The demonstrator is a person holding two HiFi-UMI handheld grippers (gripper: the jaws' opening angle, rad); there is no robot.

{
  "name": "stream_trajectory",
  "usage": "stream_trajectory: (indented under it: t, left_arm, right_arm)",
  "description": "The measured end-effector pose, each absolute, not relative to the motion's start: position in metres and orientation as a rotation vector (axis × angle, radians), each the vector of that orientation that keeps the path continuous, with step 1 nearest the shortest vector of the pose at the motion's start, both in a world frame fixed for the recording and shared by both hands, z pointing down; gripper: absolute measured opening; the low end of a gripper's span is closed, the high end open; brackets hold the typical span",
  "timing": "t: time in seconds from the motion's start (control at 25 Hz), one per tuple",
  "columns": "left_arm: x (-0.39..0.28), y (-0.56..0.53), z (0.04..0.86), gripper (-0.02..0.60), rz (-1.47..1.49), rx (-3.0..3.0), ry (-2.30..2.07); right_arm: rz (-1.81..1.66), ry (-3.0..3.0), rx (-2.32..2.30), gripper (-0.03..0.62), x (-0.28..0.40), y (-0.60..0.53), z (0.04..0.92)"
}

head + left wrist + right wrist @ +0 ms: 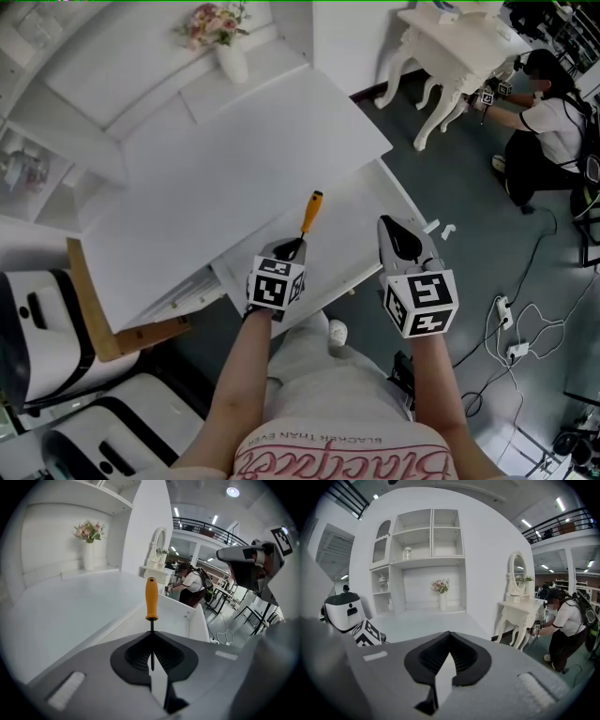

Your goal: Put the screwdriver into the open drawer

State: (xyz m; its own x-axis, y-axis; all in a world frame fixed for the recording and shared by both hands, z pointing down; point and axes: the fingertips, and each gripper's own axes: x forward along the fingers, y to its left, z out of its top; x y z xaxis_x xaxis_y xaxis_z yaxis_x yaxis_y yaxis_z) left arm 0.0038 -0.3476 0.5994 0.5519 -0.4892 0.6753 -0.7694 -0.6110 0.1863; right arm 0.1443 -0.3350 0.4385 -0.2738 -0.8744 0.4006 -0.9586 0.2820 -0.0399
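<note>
Smooth white drawer (361, 234) below slim, orange-handled screwdriver (309, 216).

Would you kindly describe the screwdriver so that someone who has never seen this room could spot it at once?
Find the big white desk, then the open drawer at its near edge. Above that drawer, the left gripper pinches a thin metal shaft: that is the screwdriver. Its orange handle, pointing away from the person, stands out against the white surfaces around it.

**Pale clothes, grey hand tools**

The person wears a pinkish-white top (342, 461) with red lettering, light grey trousers (323, 375) and a white shoe (337, 331). The left grey plastic gripper (296, 247) and the right grey plastic gripper (394, 225) have black ribbed pads (136, 656) and white marker-printed cubes (275, 289).
</note>
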Motion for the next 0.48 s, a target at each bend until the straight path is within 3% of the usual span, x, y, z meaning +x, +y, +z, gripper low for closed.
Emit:
stream_trajectory:
  t: [0.48]
  left_arm:
    - [0.005, -0.339, 0.650, 0.034, 0.933, 2.223, -0.890]
  right_arm:
    - [0.506, -2.226, 1.640, 0.003, 0.141, -0.338, 0.467]
